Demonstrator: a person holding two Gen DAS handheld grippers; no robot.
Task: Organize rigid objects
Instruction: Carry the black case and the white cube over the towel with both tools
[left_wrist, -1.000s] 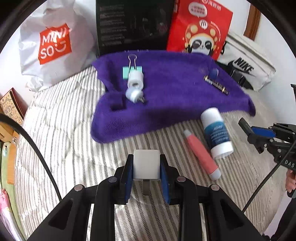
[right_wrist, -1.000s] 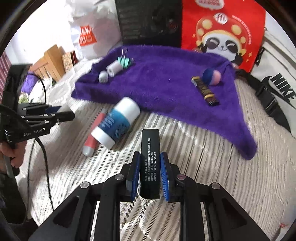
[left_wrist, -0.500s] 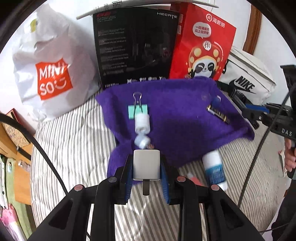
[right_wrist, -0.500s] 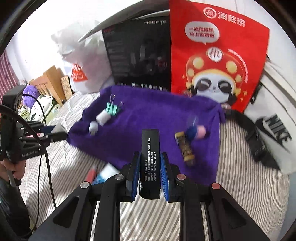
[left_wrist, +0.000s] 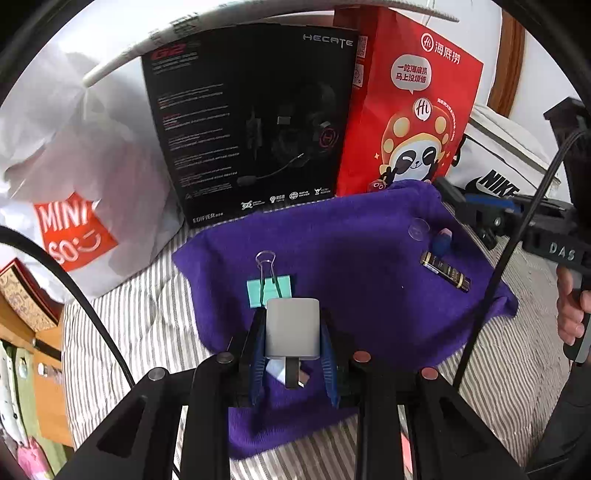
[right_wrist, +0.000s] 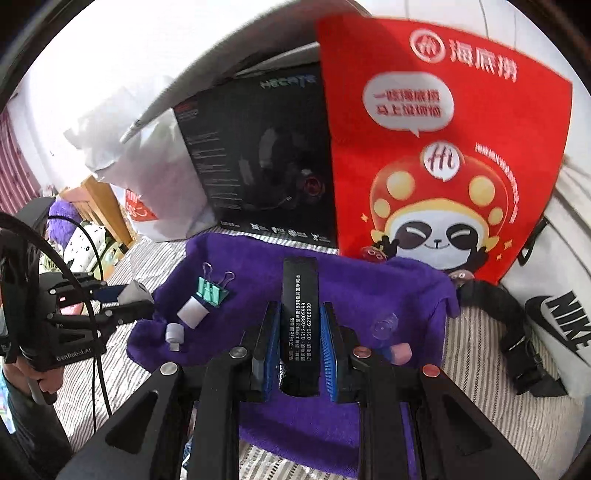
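Note:
My left gripper (left_wrist: 293, 354) is shut on a grey-white charger plug (left_wrist: 292, 328), held above the near left part of the purple towel (left_wrist: 354, 243). My right gripper (right_wrist: 298, 350) is shut on a flat black box with white print (right_wrist: 299, 317), above the towel (right_wrist: 258, 266). On the towel lie a teal binder clip (left_wrist: 269, 290), a black and gold tube (left_wrist: 445, 271), a blue and pink piece (left_wrist: 442, 240) and a clear suction cup (left_wrist: 418, 229). The right wrist view also shows the clip (right_wrist: 212, 290), a white roll (right_wrist: 192, 312) and a small white plug (right_wrist: 173, 334).
Behind the towel stand a black headset box (left_wrist: 251, 122), a red panda bag (left_wrist: 410, 110), a white Miniso bag (left_wrist: 70, 177) and a white Nike bag (left_wrist: 495, 162). The striped bedding (left_wrist: 140, 332) surrounds the towel. Wooden furniture (left_wrist: 33, 332) is at the left.
Both grippers have moved forward over the towel with their objects. The white bottle and red tube on the bedding have dropped out of view.

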